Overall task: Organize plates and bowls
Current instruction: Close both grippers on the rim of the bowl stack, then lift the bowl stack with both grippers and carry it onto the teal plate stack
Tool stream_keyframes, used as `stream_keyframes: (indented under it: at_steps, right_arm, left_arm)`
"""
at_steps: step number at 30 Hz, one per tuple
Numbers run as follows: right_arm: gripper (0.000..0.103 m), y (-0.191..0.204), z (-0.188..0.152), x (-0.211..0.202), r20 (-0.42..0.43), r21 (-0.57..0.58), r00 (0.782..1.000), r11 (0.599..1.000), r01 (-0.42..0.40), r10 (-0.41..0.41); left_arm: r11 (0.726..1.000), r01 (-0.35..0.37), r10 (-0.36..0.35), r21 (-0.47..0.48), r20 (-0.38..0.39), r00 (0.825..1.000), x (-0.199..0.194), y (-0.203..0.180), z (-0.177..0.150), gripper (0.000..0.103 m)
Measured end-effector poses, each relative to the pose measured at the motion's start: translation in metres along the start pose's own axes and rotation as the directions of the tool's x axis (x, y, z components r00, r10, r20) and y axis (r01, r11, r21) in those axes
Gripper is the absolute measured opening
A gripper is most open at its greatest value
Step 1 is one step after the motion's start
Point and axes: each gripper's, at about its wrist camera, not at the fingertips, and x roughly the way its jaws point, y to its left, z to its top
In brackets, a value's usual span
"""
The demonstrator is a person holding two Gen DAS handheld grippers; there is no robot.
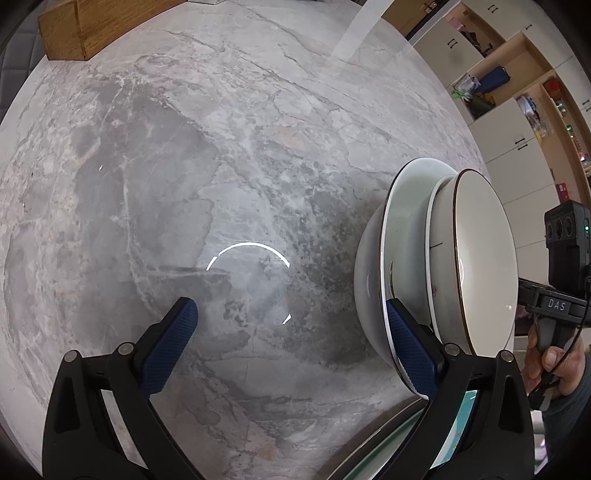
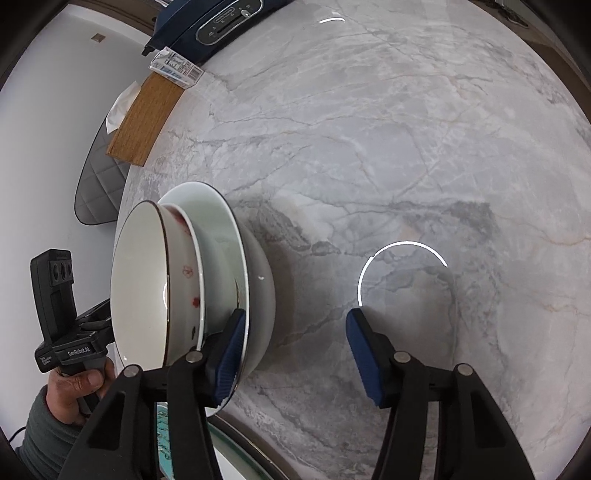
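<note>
A stack of nested white bowls with dark rims sits on the grey marble table, at the right of the left wrist view and the left of the right wrist view. The middle bowl carries red flower marks. My left gripper is open; its right finger touches the lowest bowl's rim. My right gripper is open; its left finger touches the same rim from the other side. Neither pair of fingers closes on anything. A teal-patterned plate shows partly below the fingers.
A wooden box lies at the table's far edge, also in the left wrist view. A dark blue appliance and a small carton stand behind it. White cupboards and open shelves stand beyond the table.
</note>
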Motion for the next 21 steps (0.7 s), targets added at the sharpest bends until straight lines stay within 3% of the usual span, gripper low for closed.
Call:
stream_keyframes:
  at_steps: [3, 6, 8, 10, 13, 16, 21]
  right_arm:
    - [0.054, 0.003, 0.001, 0.000, 0.006, -0.008, 1.000, 1.000, 0.015, -0.015]
    - [0.044, 0.006, 0.002, 0.002, -0.005, -0.018, 1.000, 1.000, 0.003, -0.003]
    - [0.030, 0.014, 0.003, 0.004, -0.015, -0.040, 1.000, 0.999, 0.005, -0.006]
    - [0.019, 0.022, 0.003, 0.006, -0.025, -0.067, 1.000, 0.998, 0.004, -0.006]
    - [0.018, 0.031, 0.003, 0.008, -0.022, -0.101, 0.999, 0.994, 0.046, -0.048]
    - [0.018, 0.028, 0.003, 0.007, -0.022, -0.073, 0.999, 0.997, 0.035, -0.036]
    - [0.017, 0.029, 0.001, 0.007, -0.015, -0.060, 0.999, 0.998, 0.035, -0.036]
  left_arm:
    - [1.000, -0.005, 0.005, 0.016, -0.018, 1.000, 0.001, -0.008, 0.001, 0.087]
    - [1.000, -0.014, 0.015, 0.028, -0.039, 0.999, 0.005, -0.018, 0.004, 0.073]
    - [0.999, -0.020, 0.022, 0.042, -0.042, 0.999, 0.007, -0.024, 0.005, 0.065]
    - [0.999, 0.029, -0.028, 0.027, -0.046, 0.999, 0.008, -0.028, 0.005, 0.040]
    - [0.997, 0.054, -0.053, 0.052, -0.034, 0.998, 0.006, -0.041, 0.005, 0.015]
    - [0.996, 0.009, -0.006, 0.094, -0.033, 0.999, 0.006, -0.056, 0.006, 0.013]
    - [0.998, 0.013, -0.013, 0.059, -0.013, 1.000, 0.007, -0.057, 0.005, 0.012]
